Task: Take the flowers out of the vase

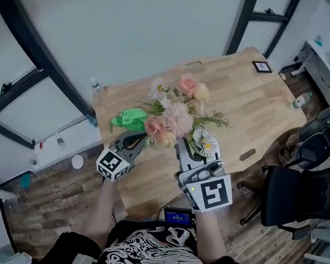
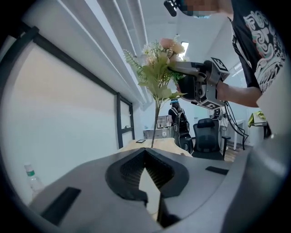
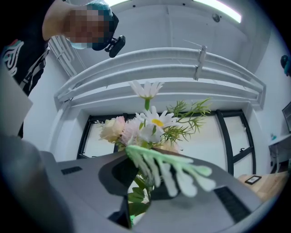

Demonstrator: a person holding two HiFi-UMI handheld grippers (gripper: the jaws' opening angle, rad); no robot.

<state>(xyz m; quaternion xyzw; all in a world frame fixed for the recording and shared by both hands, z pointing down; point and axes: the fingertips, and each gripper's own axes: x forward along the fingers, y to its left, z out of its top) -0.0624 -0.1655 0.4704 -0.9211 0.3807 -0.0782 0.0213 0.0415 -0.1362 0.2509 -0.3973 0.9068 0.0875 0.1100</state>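
The left gripper (image 1: 131,142) has its jaws closed together with nothing between them, just beside the flowers (image 1: 173,116). The right gripper (image 1: 194,147) has its jaws clamped low on the flowers, holding them up above the wooden tabletop (image 1: 258,104).

We find tabletop (image 1: 263,110) open past flowers (image 1: 177,109); cloth (image 1: 129,118) lies on our left, frame (image 1: 261,67) at far end, chair (image 1: 300,199) crowds right side.
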